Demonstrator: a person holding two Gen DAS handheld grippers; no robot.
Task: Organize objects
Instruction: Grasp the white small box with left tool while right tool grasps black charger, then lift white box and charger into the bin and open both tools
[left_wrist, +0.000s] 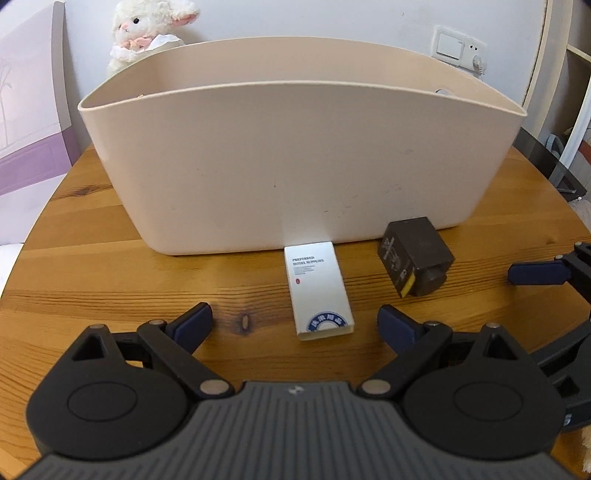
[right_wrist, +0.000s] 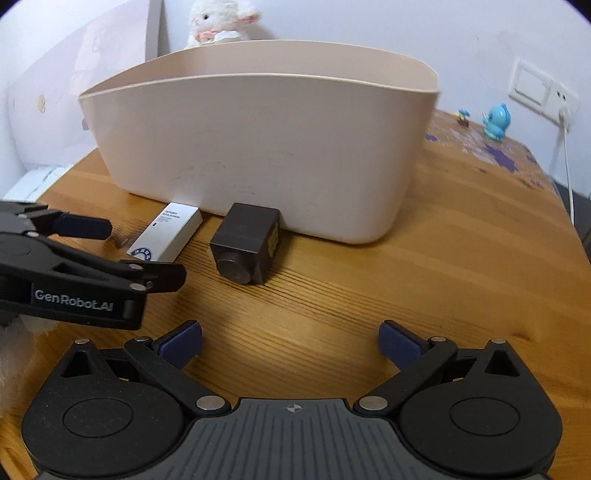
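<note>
A small white box (left_wrist: 319, 291) with printed text lies flat on the wooden table (left_wrist: 110, 273), its far end against a large beige bin (left_wrist: 295, 162). A dark grey block (left_wrist: 415, 254) with a round stub and yellow side lies to its right. My left gripper (left_wrist: 294, 325) is open and empty, just short of the white box. In the right wrist view my right gripper (right_wrist: 290, 341) is open and empty, short of the dark block (right_wrist: 245, 242). The white box (right_wrist: 166, 236) lies left of it, before the bin (right_wrist: 266, 147). The left gripper (right_wrist: 122, 247) shows at left.
A white plush lamb (left_wrist: 147, 29) sits behind the bin. A blue toy figure (right_wrist: 496, 122) and a tiny figure (right_wrist: 462, 116) stand at the far right of the table near a wall socket (right_wrist: 543, 90). A purple-and-white panel (left_wrist: 29, 110) stands at left.
</note>
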